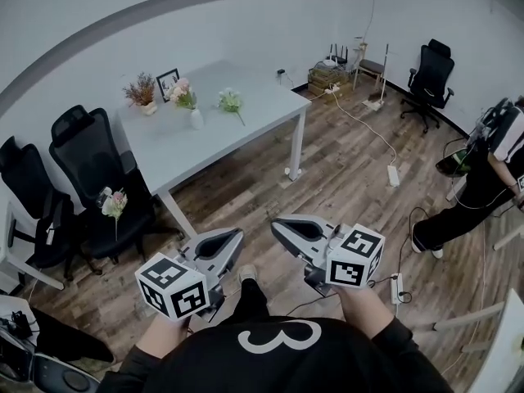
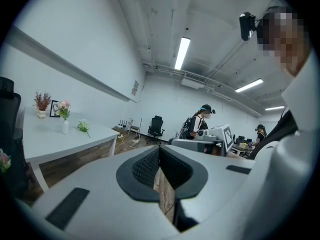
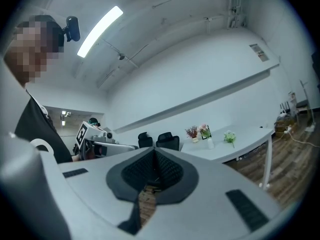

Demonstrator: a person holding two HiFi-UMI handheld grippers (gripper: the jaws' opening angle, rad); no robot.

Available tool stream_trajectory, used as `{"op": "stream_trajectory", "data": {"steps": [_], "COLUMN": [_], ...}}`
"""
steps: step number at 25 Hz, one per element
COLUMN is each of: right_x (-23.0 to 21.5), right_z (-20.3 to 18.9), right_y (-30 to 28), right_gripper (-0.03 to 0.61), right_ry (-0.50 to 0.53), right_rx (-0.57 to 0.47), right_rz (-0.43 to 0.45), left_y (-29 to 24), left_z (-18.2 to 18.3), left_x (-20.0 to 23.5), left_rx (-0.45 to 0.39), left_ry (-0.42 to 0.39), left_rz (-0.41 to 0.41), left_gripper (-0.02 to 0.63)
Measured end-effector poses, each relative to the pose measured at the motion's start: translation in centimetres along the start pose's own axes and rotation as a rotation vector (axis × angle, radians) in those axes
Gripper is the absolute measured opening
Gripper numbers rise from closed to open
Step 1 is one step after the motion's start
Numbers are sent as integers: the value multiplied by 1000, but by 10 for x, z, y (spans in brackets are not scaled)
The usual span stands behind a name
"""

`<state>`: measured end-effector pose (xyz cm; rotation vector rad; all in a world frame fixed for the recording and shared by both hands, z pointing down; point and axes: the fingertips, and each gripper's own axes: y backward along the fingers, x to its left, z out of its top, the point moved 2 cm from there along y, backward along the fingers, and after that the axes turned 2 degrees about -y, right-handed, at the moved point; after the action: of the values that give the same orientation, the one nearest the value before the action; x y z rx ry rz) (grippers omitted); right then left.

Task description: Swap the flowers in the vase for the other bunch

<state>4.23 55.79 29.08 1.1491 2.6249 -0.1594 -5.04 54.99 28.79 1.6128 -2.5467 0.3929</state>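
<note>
Left jaws: the left gripper [image 2: 159,150] has its dark pads closed tip to tip, with nothing between them.
Right jaws: the right gripper [image 3: 152,153] is closed the same way, pads together and empty.
Hands: both grippers are held side by side at waist level, each in one of the person's hands [image 1: 168,327], well short of the white table [image 1: 246,117] and pointing roughly towards it.
Floor: wooden floor [image 1: 344,162] lies between the grippers and the table's near edge.
Vase: a small white vase [image 1: 196,119] stands upright on the table, towards its back left part.
Flowers in vase: pink flowers [image 1: 182,92] with green leaves stand in it.
Other bunch: a white-and-green bunch [image 1: 231,101] lies flat on the tabletop, just right of the vase and apart from it.
Behind the vase: potted dried sprigs [image 1: 142,92] and a picture frame [image 1: 168,83] stand at the table's back left corner.
Left of the table: black chairs [image 1: 82,158] are lined up along that side; a pink flower [image 1: 114,205] rests on the seat of one.
Right of the table: a person [image 1: 483,182] in dark clothes stands well away from it.
</note>
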Motion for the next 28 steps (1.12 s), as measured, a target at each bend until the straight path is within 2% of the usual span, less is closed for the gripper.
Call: {"op": "stream_trajectory", "data": {"steps": [9,14,19,23,28], "right_x": [-105,-179,-243,-268,-288], "right_z": [4,18,43,58,69], "right_y": [-59,-132,-223,-280,-312], "right_gripper": [9,9,9,9,9], "right_ry": [-40,-88,-86,-60,-49], "right_rx": [14,46,69,59,38], "right_rz": [-28,-24,6,63,91], "left_y": [-74,-114,-139,-145,-145], "left_z": [5,26,56,75,87], "left_x": [103,196,304,368,405], "left_rx": [15,33,14,-30,-82], "left_ry": [55,101,132,142,177], "left_rz": [-5,14,56,61,70], "left_gripper": [12,12,12,12,12]}}
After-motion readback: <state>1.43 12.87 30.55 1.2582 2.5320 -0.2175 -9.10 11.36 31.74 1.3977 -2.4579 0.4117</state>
